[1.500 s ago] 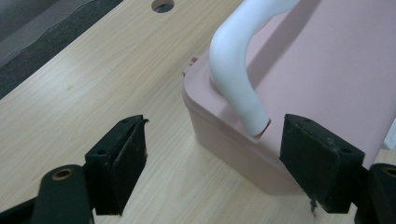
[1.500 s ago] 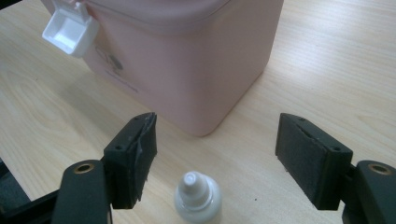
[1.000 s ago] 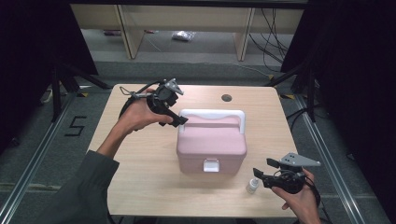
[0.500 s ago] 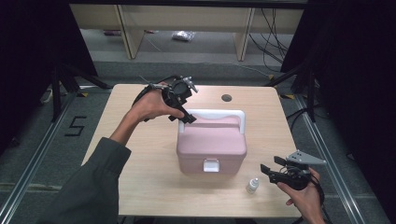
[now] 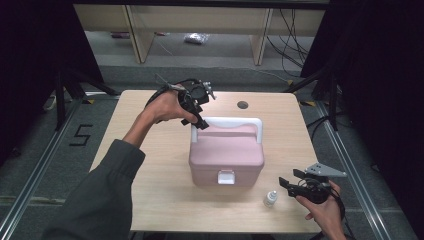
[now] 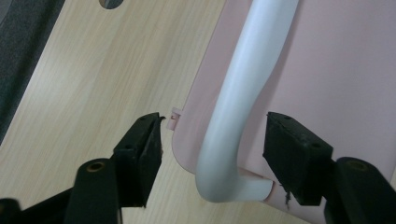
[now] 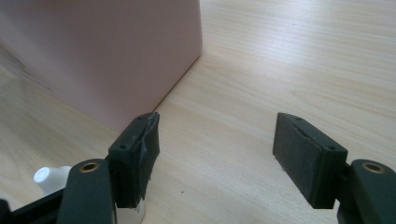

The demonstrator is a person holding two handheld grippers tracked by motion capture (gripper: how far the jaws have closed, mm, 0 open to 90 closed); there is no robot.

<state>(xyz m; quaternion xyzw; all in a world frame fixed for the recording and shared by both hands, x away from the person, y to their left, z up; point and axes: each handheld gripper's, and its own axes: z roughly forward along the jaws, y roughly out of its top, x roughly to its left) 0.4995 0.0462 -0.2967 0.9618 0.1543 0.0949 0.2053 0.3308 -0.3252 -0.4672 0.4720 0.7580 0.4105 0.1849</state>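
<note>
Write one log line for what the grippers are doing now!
left gripper: open, astride white handle | right gripper: open, beside pink box | small bottle: upright

Jaws spread wide over table [image 7: 280,56]; pink box [image 7: 93,51] ahead; small bottle [image 7: 49,179] beside.

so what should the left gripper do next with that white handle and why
Probably close the left gripper on the white handle of the pink box. In the left gripper view the jaws stand open on either side of the handle's corner bend, not touching it. The right gripper sits open near the small white bottle, apart from the box.
</note>
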